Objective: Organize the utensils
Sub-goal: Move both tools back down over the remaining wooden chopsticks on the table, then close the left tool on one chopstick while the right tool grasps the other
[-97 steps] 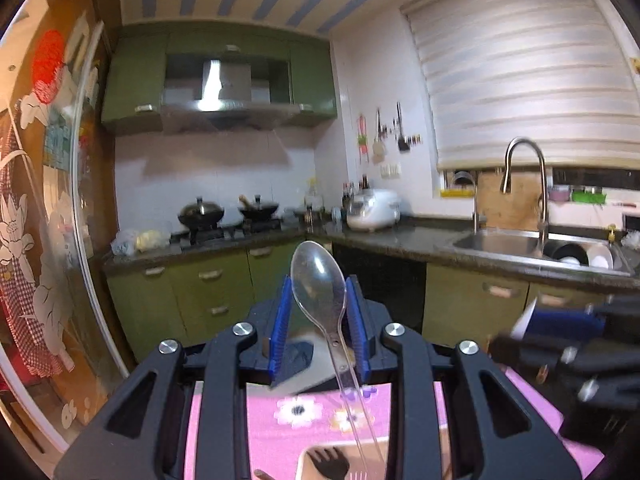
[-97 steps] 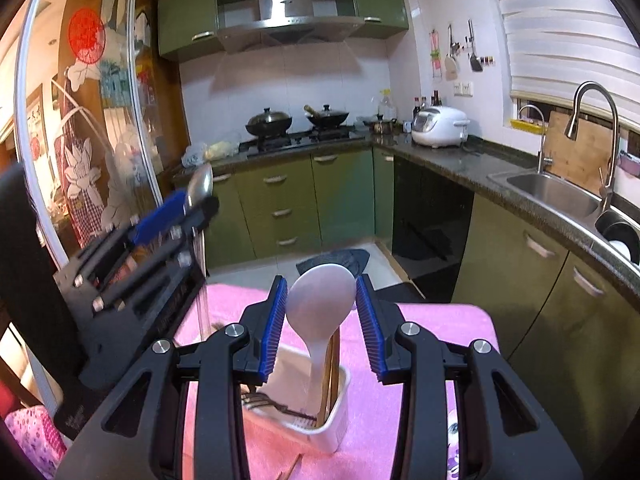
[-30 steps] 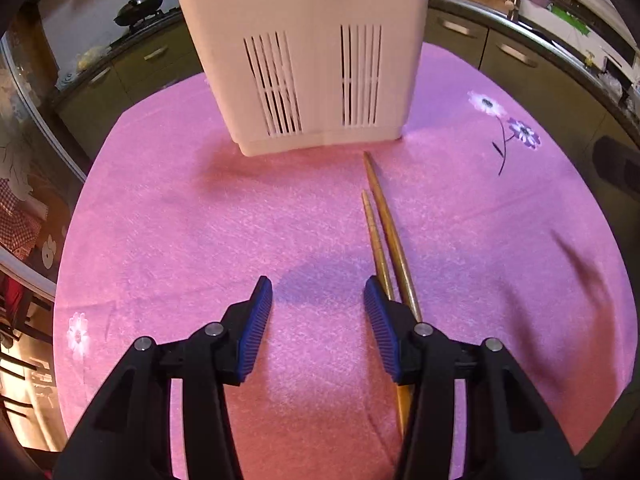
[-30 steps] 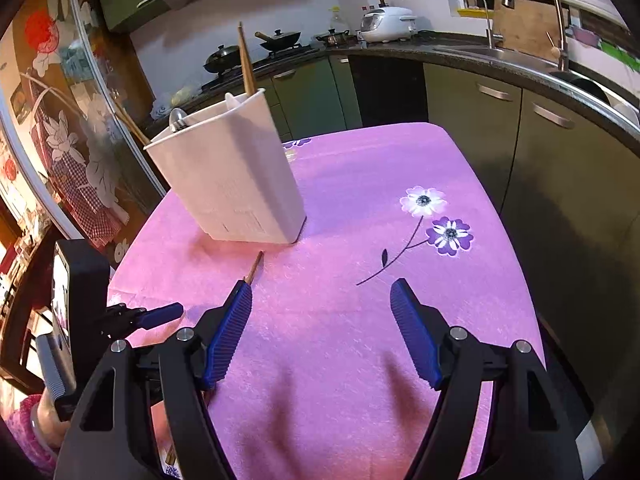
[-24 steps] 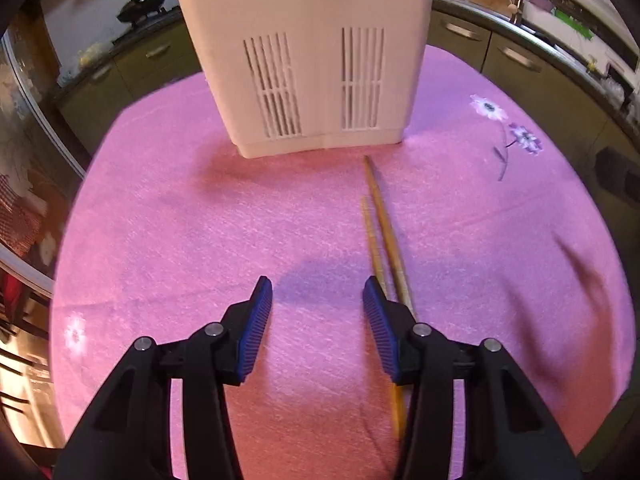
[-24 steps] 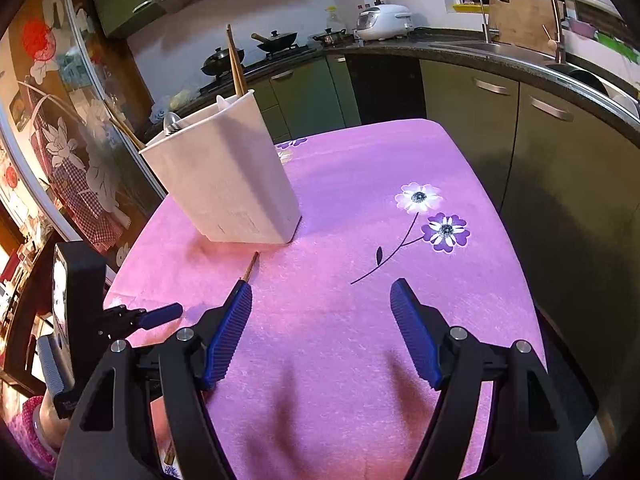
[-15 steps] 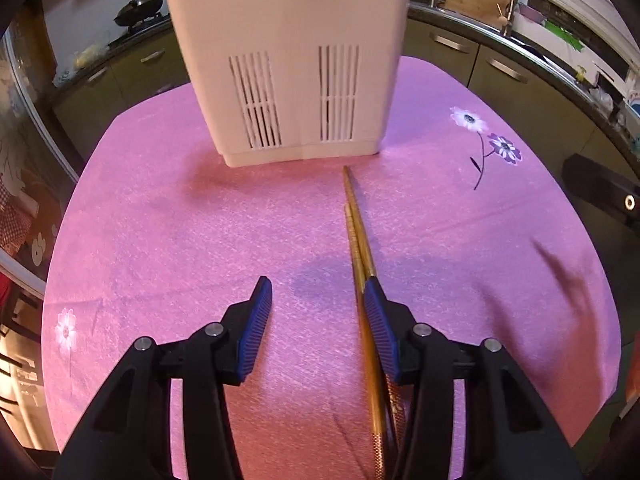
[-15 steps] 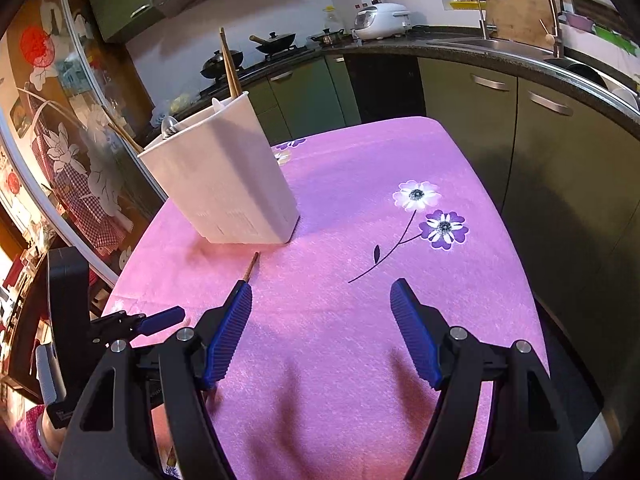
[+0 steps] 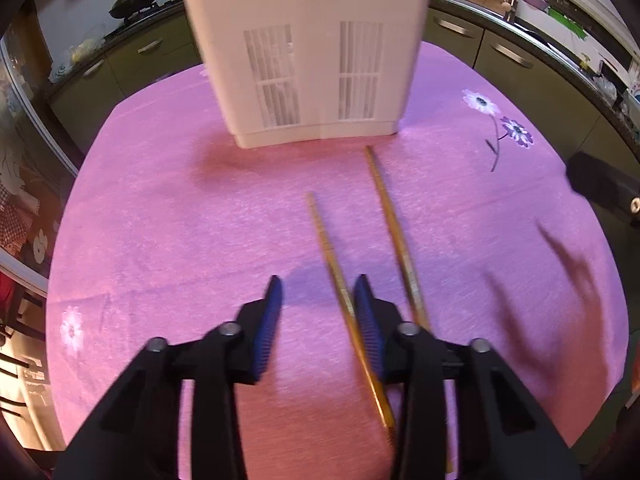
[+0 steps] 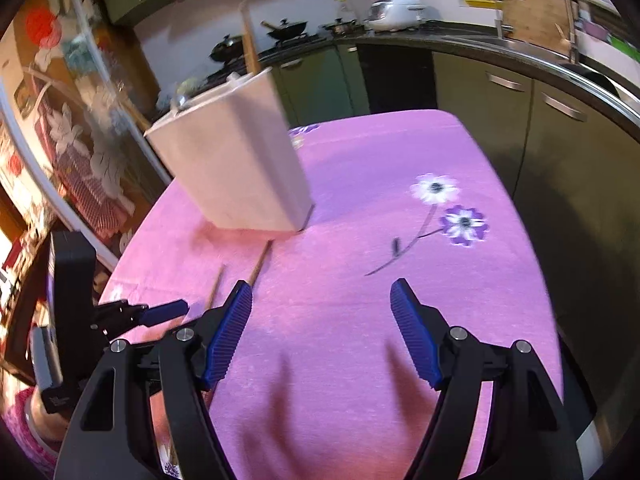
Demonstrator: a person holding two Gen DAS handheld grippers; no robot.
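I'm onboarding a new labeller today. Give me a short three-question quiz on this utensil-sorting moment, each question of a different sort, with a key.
1. True or false: the two chopsticks lie on the pink tablecloth, outside the white utensil holder.
2. Which hand-held gripper has a chopstick between its fingers? A) left hand-held gripper B) right hand-held gripper
3. Fill in: the right hand-held gripper is wide ____ and holds nothing.

Key: 1 true; 2 A; 3 open
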